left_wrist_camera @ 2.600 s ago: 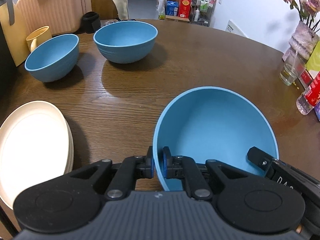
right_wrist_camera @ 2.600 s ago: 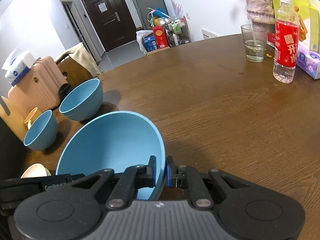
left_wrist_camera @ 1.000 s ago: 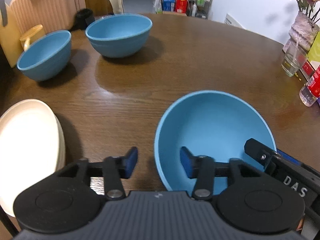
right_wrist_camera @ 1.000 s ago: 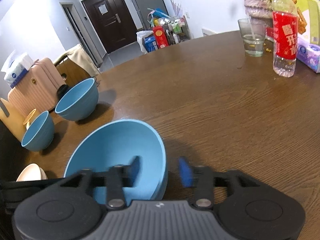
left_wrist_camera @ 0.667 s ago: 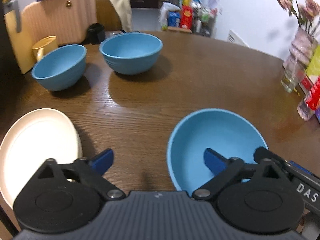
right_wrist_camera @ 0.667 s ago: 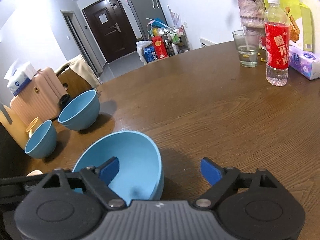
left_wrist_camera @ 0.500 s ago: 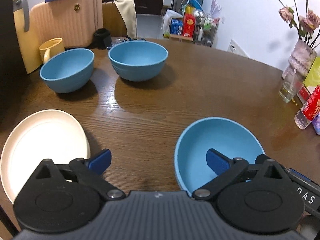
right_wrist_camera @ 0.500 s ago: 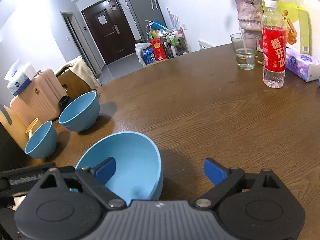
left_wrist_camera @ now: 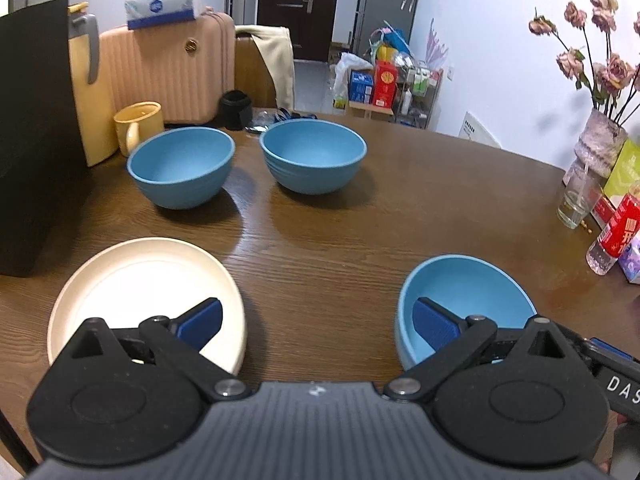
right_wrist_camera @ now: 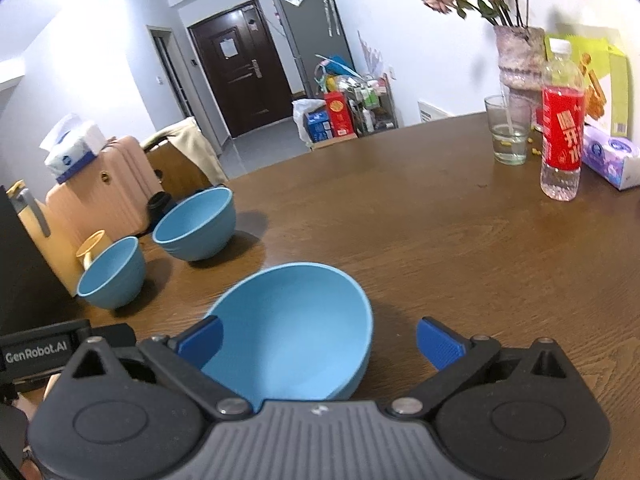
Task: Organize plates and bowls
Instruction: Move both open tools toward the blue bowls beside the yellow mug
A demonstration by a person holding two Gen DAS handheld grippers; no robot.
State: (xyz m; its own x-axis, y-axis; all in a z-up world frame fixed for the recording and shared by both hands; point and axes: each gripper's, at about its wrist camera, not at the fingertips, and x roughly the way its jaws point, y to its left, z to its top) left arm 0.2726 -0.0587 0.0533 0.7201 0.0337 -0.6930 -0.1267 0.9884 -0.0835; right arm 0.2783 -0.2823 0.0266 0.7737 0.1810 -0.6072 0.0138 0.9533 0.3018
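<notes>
Fingers on both my grippers are spread about as wide as they go, nothing pinched in either one. My left gripper [left_wrist_camera: 318, 318] has been opening, and my right gripper [right_wrist_camera: 318, 340] has just been opening too. Between and under them the big blue bowl [right_wrist_camera: 292, 328] sits upright on the wooden table [left_wrist_camera: 380, 208], free of the pads. One right pad looks like it hangs over the bowl's inside, though fisheye makes that hard to call. Off to the left the cream plate [left_wrist_camera: 140, 280] lies flat, possibly a stack, can't tell from this angle. Further back two more blue bowls [left_wrist_camera: 182, 166] stand side by side, near a yellow mug [left_wrist_camera: 138, 124].
</notes>
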